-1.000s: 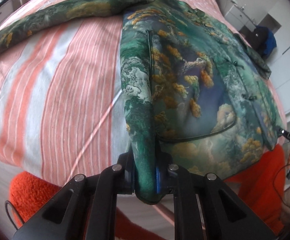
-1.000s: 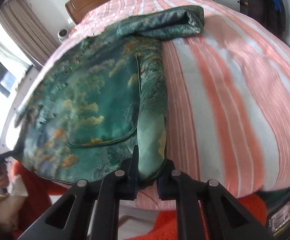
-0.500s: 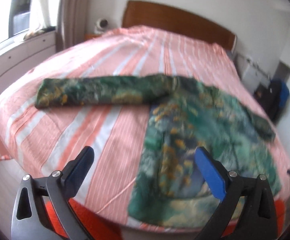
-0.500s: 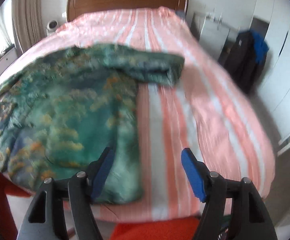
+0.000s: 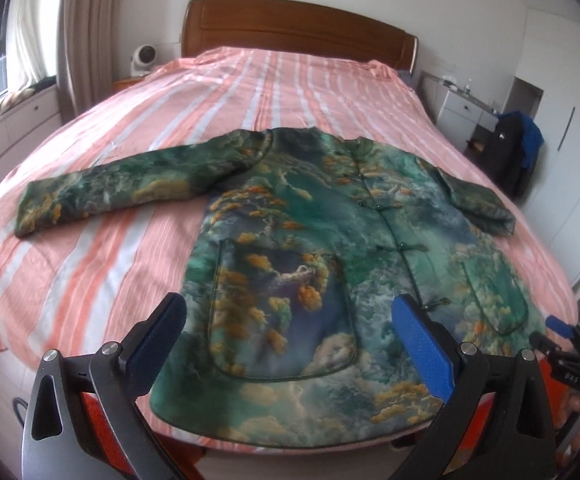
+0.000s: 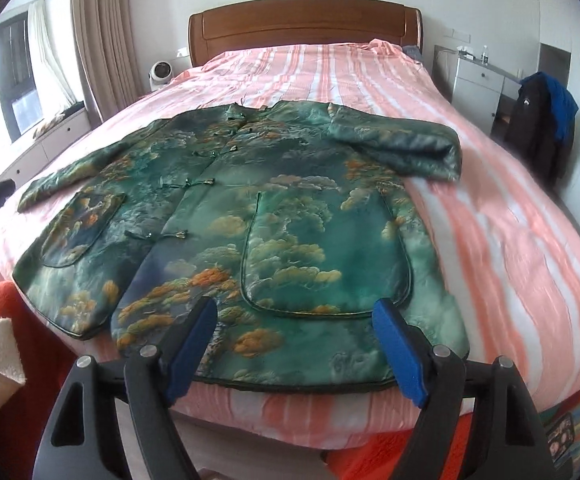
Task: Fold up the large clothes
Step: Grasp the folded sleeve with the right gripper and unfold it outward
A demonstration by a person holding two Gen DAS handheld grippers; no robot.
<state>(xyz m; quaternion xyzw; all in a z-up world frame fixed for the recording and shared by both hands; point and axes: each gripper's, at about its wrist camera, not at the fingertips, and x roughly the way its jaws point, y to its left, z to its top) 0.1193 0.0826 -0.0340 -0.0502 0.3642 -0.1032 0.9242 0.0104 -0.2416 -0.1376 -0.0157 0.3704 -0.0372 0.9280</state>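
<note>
I'm getting soft, even daylight coming in from the window [image 6: 14, 80] on the left, which is blowing out to white glare in both views. Shadows are staying faint on the bed [image 5: 138, 240]. Fisheye distortion is bending the walls and headboard [image 6: 302, 24], and dark vignetting is eating the corners. The centre of the jacket [image 6: 290, 216] is reading sharp; the bedspread stripes at right are smearing slightly, and the near gripper fingers [image 5: 422, 348] are looking soft.

Striped bed [image 5: 102, 264]; green jacket [image 5: 330, 248] spread flat on it.
</note>
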